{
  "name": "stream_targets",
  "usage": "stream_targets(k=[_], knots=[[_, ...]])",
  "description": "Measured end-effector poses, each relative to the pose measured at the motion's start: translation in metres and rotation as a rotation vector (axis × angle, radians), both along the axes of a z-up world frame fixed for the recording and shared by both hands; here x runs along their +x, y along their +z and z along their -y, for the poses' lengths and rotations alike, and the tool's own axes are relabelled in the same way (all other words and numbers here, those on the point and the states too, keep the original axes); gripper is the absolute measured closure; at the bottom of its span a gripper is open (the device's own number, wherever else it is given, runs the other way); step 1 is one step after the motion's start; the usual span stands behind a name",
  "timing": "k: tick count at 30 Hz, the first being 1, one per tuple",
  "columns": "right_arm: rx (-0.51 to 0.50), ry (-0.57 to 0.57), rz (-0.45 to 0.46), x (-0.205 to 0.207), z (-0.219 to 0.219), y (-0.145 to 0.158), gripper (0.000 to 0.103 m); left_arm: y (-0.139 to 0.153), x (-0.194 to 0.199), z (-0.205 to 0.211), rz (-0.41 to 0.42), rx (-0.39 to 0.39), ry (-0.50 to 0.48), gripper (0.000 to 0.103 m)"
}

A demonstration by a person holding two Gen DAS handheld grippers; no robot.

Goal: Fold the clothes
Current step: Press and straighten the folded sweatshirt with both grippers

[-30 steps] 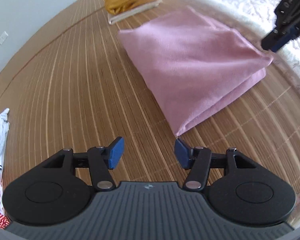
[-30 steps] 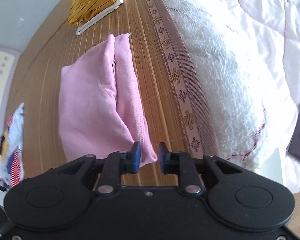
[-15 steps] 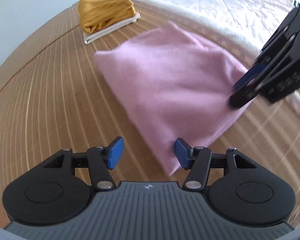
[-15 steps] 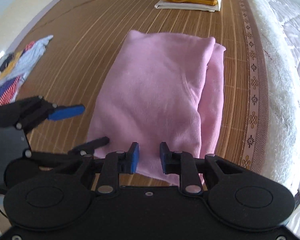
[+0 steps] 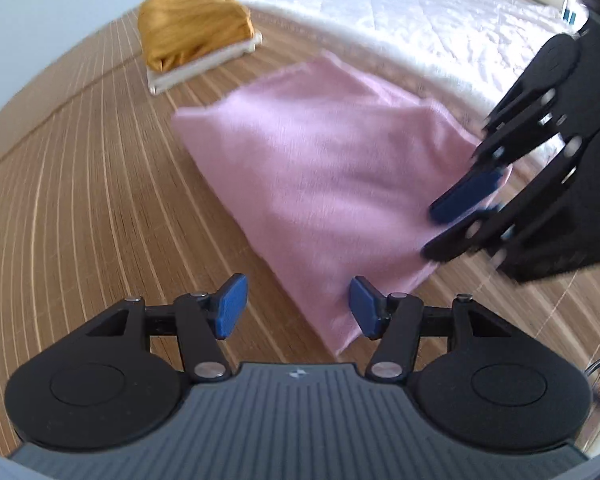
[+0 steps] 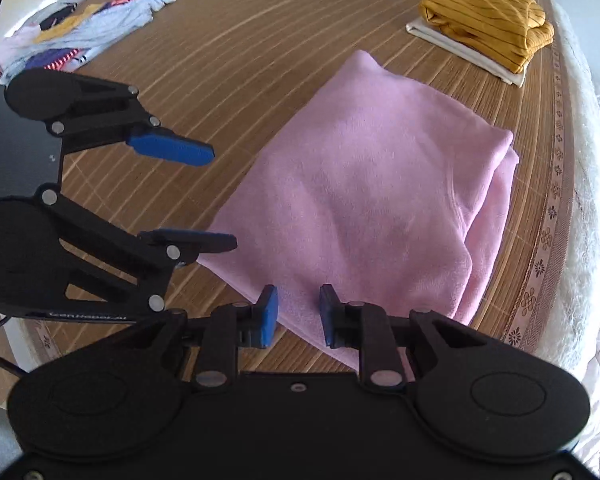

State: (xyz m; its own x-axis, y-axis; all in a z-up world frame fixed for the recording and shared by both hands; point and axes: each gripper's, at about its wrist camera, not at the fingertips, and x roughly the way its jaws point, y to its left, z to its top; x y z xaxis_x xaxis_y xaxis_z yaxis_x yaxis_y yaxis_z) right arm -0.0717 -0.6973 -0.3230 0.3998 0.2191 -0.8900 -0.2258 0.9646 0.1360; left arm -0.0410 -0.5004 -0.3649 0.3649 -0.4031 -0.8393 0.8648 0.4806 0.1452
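I see the soft pink folded garment (image 6: 364, 196) lying flat, doubled along one edge, on the woven bamboo mat (image 6: 236, 40); my left gripper (image 5: 294, 306) and right gripper (image 6: 298, 316) both gape at its near corners.

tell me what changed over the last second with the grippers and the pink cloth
Both grippers closed in on the near edge of the folded pink garment. The left gripper, open, now straddles its near corner; the right gripper, partly open, straddles the near edge beside it. Neither has closed on it. The garment stayed folded on the mat, and the mustard garment stayed stacked beyond it.
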Motion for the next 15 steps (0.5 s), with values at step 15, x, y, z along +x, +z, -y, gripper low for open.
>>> stream_targets(k=[15], knots=[[0.107,-0.351,-0.039,-0.002,0.073,0.056,0.037,0.039,0.107,-0.059,-0.489,-0.234,0.254,0.040]])
